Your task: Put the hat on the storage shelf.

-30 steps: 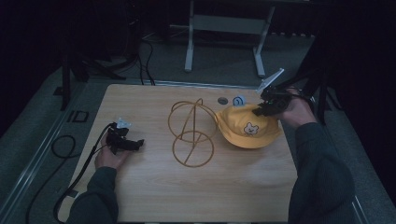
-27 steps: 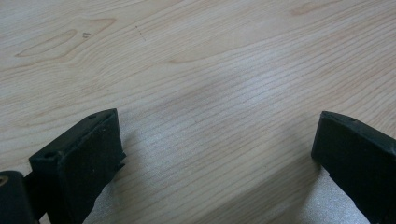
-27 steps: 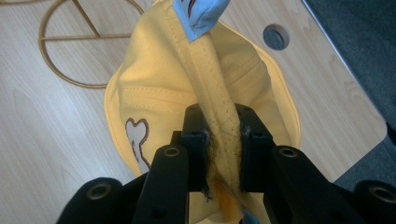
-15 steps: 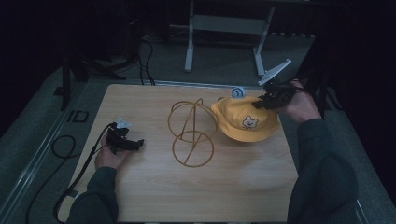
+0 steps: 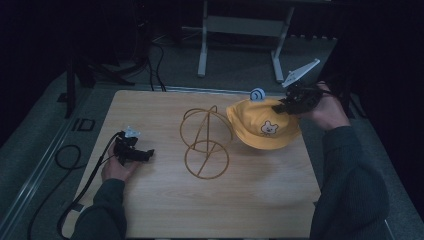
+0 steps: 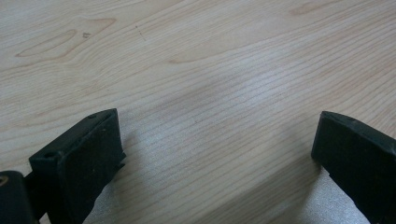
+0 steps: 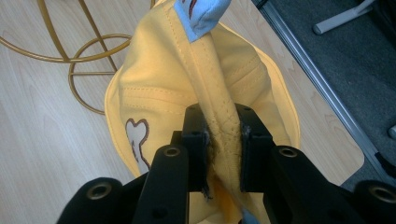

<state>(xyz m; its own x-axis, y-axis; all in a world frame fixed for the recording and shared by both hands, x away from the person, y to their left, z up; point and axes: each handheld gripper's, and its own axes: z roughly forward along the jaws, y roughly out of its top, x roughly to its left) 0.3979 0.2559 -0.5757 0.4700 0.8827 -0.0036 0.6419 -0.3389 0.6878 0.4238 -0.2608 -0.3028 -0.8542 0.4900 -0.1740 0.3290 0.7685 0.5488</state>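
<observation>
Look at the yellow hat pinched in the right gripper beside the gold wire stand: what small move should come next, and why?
Probably carry the yellow hat leftward and up toward the top of the gold wire stand. The right gripper is shut on a fold of the fabric, the hat sits just right of the stand, and the left gripper rests open on the table.

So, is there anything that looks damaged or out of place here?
Nothing looks damaged. The yellow hat hangs bunched and tilted because the right gripper pinches a fold of it. The wire stand is upright.
</observation>
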